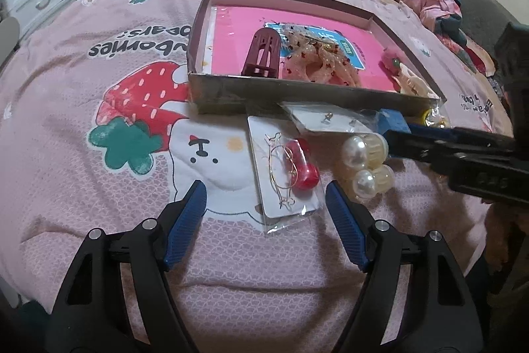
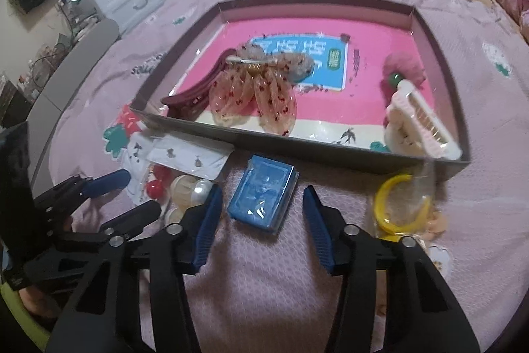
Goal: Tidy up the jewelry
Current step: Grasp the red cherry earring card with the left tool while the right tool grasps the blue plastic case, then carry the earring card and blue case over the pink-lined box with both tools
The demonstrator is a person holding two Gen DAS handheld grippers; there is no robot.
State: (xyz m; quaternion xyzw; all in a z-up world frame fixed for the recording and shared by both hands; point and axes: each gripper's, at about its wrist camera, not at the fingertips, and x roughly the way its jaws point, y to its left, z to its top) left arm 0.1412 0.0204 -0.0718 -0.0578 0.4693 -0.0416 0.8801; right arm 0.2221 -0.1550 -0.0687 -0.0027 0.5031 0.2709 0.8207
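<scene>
Pink bedspread (image 1: 99, 5) carries shallow box (image 1: 297, 96), earring cards (image 1: 286, 174), blue case (image 2: 263, 199).

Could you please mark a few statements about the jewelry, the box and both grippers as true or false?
1. The left gripper is open. True.
2. The blue packet lies inside the box. False: it lies on the bedspread outside the box's near wall, ahead of the open right gripper.
3. The dark red hair clip is in the box. True.
4. The pearl hair ties are held by a gripper. False: they lie free on the bedspread.
</scene>
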